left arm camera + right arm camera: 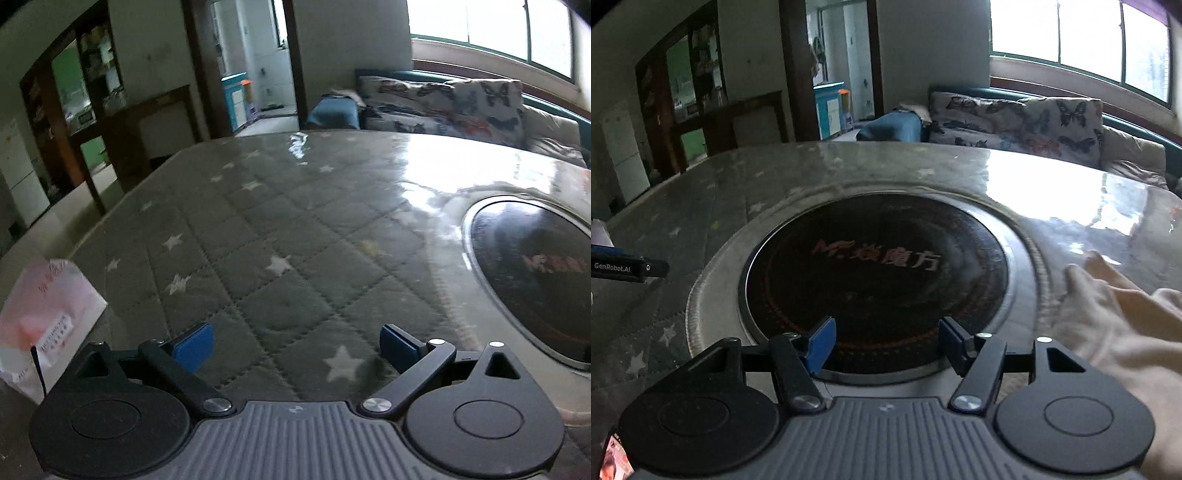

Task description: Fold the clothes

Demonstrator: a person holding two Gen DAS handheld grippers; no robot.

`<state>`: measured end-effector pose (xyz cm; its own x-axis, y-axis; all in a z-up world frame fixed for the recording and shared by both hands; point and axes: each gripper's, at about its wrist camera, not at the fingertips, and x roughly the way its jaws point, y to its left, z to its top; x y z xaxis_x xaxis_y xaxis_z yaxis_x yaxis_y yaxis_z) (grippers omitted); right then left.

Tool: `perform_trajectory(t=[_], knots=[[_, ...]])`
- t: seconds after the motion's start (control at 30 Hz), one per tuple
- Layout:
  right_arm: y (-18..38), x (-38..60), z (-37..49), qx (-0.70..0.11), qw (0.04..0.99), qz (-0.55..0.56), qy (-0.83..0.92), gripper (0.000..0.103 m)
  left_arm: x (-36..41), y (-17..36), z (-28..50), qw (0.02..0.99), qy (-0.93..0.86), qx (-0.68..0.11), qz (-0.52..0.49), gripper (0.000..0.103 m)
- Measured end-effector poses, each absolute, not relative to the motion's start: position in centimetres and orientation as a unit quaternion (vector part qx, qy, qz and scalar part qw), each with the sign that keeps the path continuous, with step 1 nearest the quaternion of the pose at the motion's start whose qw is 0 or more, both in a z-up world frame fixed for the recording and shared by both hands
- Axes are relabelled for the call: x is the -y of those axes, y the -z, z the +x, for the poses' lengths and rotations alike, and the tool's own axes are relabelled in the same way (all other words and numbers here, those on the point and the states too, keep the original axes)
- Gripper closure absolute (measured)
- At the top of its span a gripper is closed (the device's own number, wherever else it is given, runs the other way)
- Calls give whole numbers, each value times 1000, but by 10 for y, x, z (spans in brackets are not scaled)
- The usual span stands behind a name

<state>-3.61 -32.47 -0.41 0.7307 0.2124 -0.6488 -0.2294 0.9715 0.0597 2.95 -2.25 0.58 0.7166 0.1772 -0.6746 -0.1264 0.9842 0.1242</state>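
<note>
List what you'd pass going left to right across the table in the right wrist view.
Left gripper's finger → star cloth → round black cooktop → cream garment.

My left gripper (297, 345) points down over a table (288, 221) covered with a quilted grey cloth printed with white stars under a glossy clear sheet. My jaws stand wide apart with nothing between the blue pads (194, 345). A round dark cooktop (532, 277) is set into the table at right. A pink-and-white box (44, 314) sits at the left edge. Beyond the far edge: a sofa (443, 107) with butterfly cushions, and windows (491, 26) above.
</note>
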Motion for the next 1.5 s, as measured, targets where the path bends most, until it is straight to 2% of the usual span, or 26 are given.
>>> perform_trajectory(t=[0.37,0.43,0.5,1.5], knots=[[13,303,-21,-349,928,-42,-127,10,21,0,36,935,-79,-346,13,0],[14,301,-18,-353,926,-44,-128,2,20,1,37,936,-78,-343,5,0],[16,299,-13,-357,924,-43,-126,0,18,1,37,938,-75,-339,0,0],[21,297,-10,-356,925,-44,-130,0,13,2,36,940,-73,-334,-13,0]])
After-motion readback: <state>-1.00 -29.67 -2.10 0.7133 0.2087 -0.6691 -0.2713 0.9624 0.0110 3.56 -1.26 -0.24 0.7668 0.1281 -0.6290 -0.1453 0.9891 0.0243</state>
